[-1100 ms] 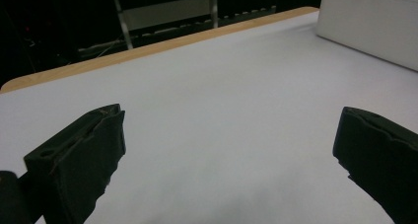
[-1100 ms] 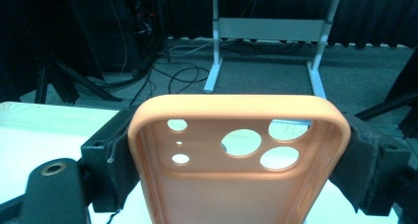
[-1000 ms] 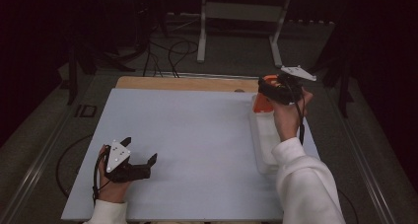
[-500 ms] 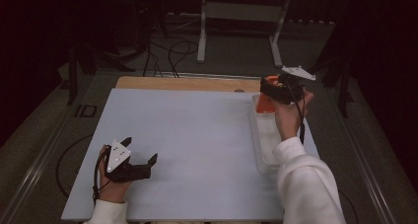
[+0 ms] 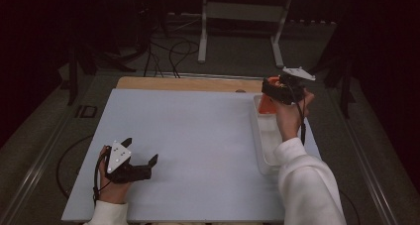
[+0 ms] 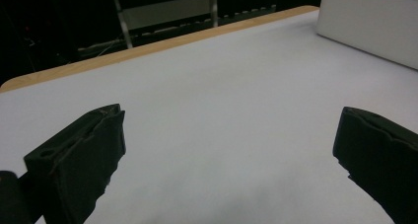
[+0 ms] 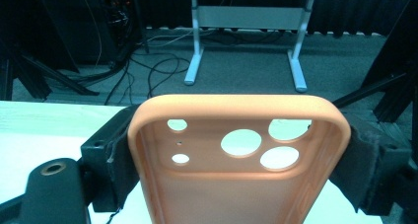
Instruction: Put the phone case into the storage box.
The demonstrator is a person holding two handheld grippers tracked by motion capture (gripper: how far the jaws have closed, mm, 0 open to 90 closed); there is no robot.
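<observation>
**A:** Orange silicone, looks like. That's a phone case (image 7: pixel 236 160) pinched in the right gripper (image 7: pixel 236 165), one black jaw on each long edge, clenched across its width. Why grab it like that?

**B:** My guess: squeezing the narrow way keeps a floppy case from folding, and the open face stays clear. The inside faces back at the gripper's camera, so you're staring into the shell with the camera cutouts at the far end, beyond the jaws.

**A:** So the long axis runs straight out ahead of the claw?

**B:** Pretty much. It runs along the jaws, cutout end pointing away from the hand, other end tucked back toward the palm and out of frame. In the high view the case (image 5: pixel 266 102) is up in the air with the right gripper (image 5: pixel 275 90) lifted over the far end of the white tray (image 5: pixel 263 150), which sits below it.

**A:** And the other hand?

**B:** The left gripper (image 5: pixel 143 165) is parked low on the white tabletop (image 5: pixel 198 136), jaws spread wide with nothing between them, just bare surface ahead. Tray wall (image 6: pixel 367 21) is off to its front right, well apart. I'd say it's waiting there so it stays out of the way until the case comes over.
</observation>
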